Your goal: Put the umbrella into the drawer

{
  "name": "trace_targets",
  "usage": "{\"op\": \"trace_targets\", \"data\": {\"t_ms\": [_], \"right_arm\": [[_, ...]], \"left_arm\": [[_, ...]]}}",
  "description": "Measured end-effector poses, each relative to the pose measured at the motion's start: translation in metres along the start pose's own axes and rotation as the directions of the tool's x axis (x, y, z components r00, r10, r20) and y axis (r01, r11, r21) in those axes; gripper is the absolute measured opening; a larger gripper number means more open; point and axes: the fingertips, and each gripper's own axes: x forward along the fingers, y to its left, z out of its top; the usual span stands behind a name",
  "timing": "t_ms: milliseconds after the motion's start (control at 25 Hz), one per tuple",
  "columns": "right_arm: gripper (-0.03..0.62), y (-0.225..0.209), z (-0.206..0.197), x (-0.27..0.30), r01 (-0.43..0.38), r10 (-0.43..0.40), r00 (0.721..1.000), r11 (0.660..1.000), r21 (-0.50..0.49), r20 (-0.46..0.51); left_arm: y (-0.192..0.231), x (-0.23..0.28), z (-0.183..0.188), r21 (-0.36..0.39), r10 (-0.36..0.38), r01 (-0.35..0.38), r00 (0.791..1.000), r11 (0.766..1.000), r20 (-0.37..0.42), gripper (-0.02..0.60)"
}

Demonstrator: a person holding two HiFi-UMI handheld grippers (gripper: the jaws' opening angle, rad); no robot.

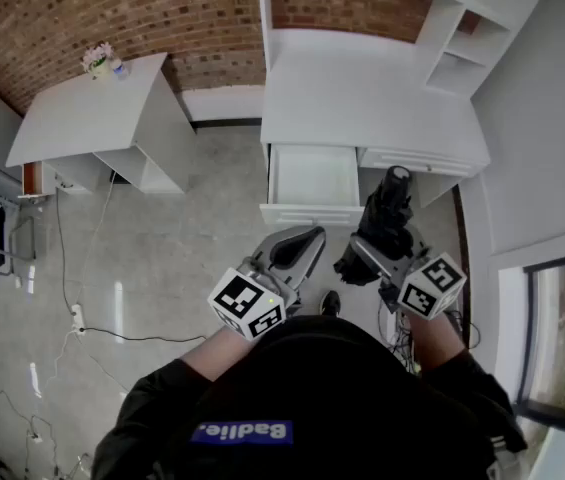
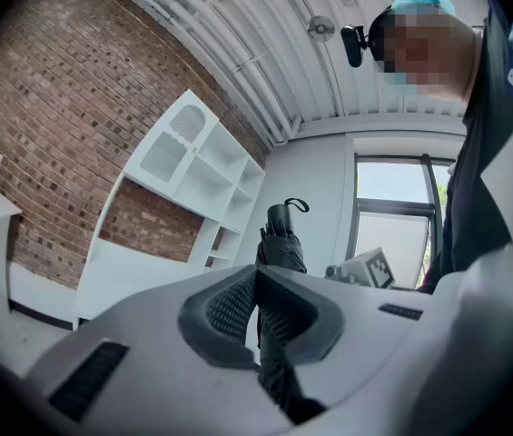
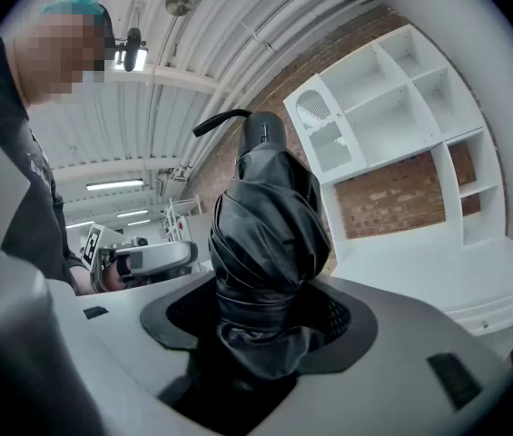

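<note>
Folded black fabric umbrella (image 1: 387, 218) pinched between the right gripper's (image 1: 370, 256) jaws, outside and at 4 o'clock of the pulled-out white drawer (image 1: 312, 180), whose white floor shows. Left gripper (image 1: 297, 250), at the drawer's 6 o'clock, has its jaws pressed together.

Folded black umbrella (image 1: 387, 216) near open white drawer (image 1: 312, 180)

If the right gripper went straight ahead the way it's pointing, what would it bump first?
Probably the closed drawer front of the white desk, just right of the open drawer. The folded black umbrella in the right gripper would touch first. Depth is unclear.
</note>
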Motion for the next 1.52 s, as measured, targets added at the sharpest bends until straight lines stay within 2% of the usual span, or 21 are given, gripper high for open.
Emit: {"op": "trace_targets", "data": {"t_ms": [760,1120,1520], "right_arm": [[0.282,0.029,-0.003,0.014,0.024,-0.024,1.0,1.0,0.005,0.014],[0.282,0.059,-0.012,0.035,0.043,-0.043,0.999,0.999,0.011,0.019],[0.282,0.05,-0.017,0.055,0.039,-0.039,0.999,0.999,0.015,-0.002]], "left_arm": [[0.006,-0.042,0.007,0.007,-0.015,0.015,1.0,1.0,0.024,0.002],[0.019,-0.088,0.006,0.008,-0.013,0.013,0.999,1.0,0.042,0.002],[0.04,-0.096,0.0,-0.014,0.023,-0.023,0.999,1.0,0.042,0.002]]}}
